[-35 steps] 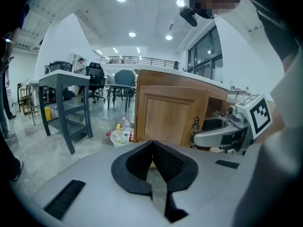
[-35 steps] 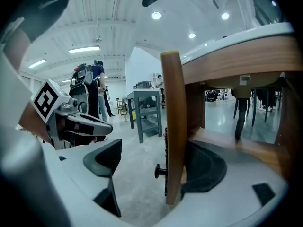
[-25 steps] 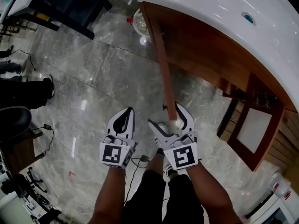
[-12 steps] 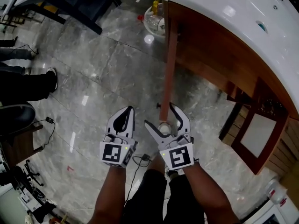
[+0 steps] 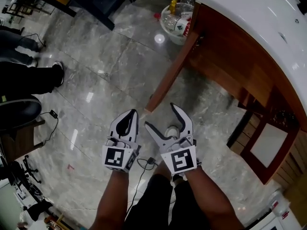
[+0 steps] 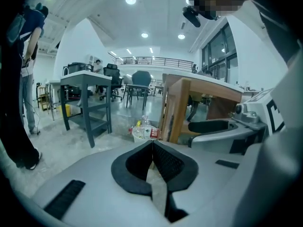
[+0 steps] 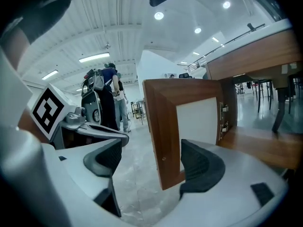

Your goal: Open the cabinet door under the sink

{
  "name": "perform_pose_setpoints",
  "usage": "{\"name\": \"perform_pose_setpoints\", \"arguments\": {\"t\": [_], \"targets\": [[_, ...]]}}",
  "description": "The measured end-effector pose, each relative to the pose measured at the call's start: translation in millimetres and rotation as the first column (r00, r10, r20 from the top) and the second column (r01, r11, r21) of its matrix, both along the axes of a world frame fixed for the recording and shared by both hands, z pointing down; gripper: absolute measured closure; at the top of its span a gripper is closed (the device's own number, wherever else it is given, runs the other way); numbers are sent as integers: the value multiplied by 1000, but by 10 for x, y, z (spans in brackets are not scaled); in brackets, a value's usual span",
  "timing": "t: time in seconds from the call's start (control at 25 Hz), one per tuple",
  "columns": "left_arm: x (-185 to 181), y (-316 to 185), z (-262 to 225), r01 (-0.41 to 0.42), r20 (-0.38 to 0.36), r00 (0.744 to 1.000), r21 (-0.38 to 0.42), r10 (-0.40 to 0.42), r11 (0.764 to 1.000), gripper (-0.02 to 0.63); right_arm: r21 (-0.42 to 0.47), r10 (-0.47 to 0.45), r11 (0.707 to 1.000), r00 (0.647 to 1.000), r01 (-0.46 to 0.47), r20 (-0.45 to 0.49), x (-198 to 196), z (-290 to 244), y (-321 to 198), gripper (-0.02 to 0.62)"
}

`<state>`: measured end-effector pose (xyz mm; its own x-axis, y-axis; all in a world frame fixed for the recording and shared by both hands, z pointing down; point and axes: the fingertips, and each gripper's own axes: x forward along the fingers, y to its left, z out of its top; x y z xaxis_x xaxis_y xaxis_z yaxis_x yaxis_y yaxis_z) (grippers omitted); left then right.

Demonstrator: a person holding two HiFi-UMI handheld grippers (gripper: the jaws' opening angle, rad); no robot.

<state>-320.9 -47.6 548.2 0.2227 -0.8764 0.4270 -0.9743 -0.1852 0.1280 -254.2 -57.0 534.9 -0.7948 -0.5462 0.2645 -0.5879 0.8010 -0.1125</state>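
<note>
Right gripper view shows me the jaws of the right gripper (image 7: 149,167) spread wide, with the free edge of the cabinet door (image 7: 165,126) standing between them. The edge sits close by the right-hand pad and well off the left one, and I cannot tell whether it touches. Nothing is clamped. The door's inner face shows a white panel in a brown wooden frame, and its hinges (image 7: 222,122) are on the far edge. On the left gripper (image 6: 152,144) the jaws are pressed together on nothing. From the head view, both grippers are side by side in front of me, left gripper (image 5: 129,115) beside right gripper (image 5: 160,115). The cabinet door (image 5: 172,71) is open, reaching out from under the white sink bench (image 5: 249,13) over the grey marble floor (image 5: 96,66) to the right jaws. A basin of bottles (image 5: 175,20) sits on the floor near the cabinet's corner.
</note>
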Motion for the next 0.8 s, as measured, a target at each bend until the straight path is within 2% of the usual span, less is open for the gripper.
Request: {"name": "perform_pose_setpoints", "arguments": {"t": [0.16, 0.4, 0.52, 0.64, 0.8], "targets": [[21, 24, -17, -1, -4, 1000, -1, 1, 1000, 583, 0, -25, 1000, 999, 25, -20, 3, -16, 78, 210], [205, -7, -38, -24, -23, 999, 2, 24, 1000, 583, 19, -3, 1000, 998, 5, -58, 211, -96, 144, 210], [323, -22, -71, -43, -22, 999, -13, 42, 999, 583, 32, 21, 999, 998, -19, -66, 370, -172, 180, 210], [458, -41, -181, -52, -55, 997, 19, 53, 998, 583, 26, 61, 998, 996, -60, -67, 552, -233, 201, 210], [705, 106, -245, -97, -52, 994, 19, 98, 995, 583, 35, 109, 994, 992, -107, -70, 815, -301, 263, 210]]}}
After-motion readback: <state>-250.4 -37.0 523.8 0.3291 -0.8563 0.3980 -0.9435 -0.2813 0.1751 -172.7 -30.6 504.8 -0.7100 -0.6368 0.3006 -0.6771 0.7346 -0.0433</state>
